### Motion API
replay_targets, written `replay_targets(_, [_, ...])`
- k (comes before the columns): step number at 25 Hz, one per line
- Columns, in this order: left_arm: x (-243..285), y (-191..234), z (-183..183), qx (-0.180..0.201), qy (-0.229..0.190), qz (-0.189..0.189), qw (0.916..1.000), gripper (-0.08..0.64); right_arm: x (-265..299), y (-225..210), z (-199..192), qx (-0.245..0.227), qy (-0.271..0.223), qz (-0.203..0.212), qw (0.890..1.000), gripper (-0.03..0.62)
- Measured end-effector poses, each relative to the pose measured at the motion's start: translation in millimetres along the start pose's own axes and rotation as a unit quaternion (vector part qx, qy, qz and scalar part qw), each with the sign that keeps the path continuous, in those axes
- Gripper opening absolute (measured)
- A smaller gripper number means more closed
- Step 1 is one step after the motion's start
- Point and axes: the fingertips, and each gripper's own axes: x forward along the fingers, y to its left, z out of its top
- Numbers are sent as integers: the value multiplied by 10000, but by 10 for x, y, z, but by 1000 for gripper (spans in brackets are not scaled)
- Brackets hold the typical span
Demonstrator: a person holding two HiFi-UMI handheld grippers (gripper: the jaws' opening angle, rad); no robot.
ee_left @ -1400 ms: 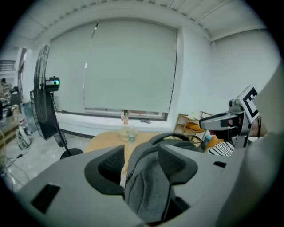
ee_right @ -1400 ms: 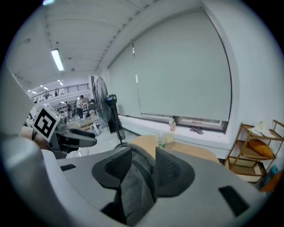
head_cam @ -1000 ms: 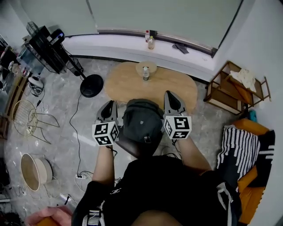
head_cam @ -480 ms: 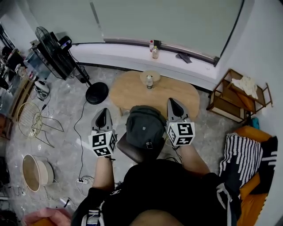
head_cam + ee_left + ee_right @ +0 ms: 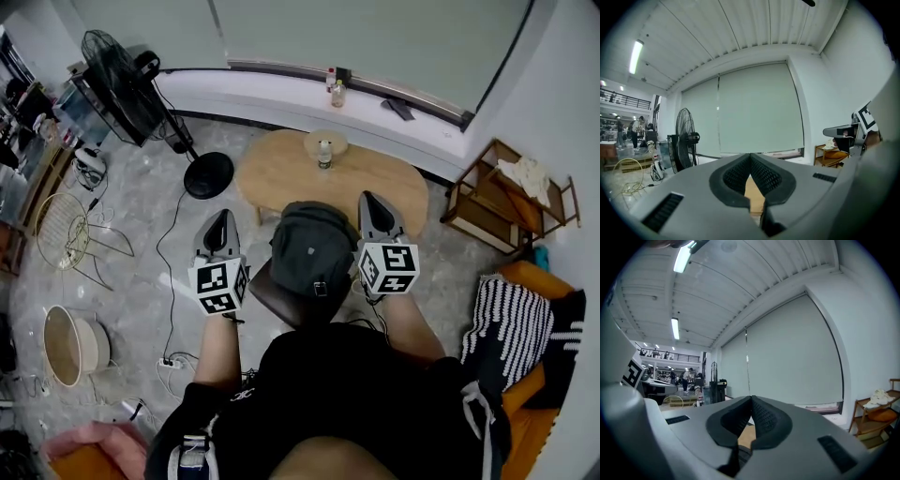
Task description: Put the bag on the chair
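The dark bag (image 5: 312,246) sits on top of the brown chair (image 5: 267,296), right in front of me. I think the putting part is done, because the bag looks like it rests there by itself.

My left fingers (image 5: 222,223) are pressed together with nothing in them. They are just beside the bag on its left, and I see a small gap there. My right fingers (image 5: 371,202) are pressed together too, and empty. They sit very close to the bag's right side; I cannot tell if they touch it.

Next I think I should pull both hands back toward me, slow and straight, so I don't bump the bag off.

The wooden counter (image 5: 281,178) with the bottle (image 5: 324,154) is close behind the chair, so there is little room ahead. The fan (image 5: 112,66) and a cord (image 5: 167,272) on the floor are off to my left. Floor shows on both sides of the chair.
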Motion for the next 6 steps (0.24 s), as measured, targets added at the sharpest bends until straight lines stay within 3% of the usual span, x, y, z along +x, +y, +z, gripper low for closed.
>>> replay_targets(6, [20,216,-64,-15,-31,38,10000,18,116,167,-36,23,-46,62,10000,14])
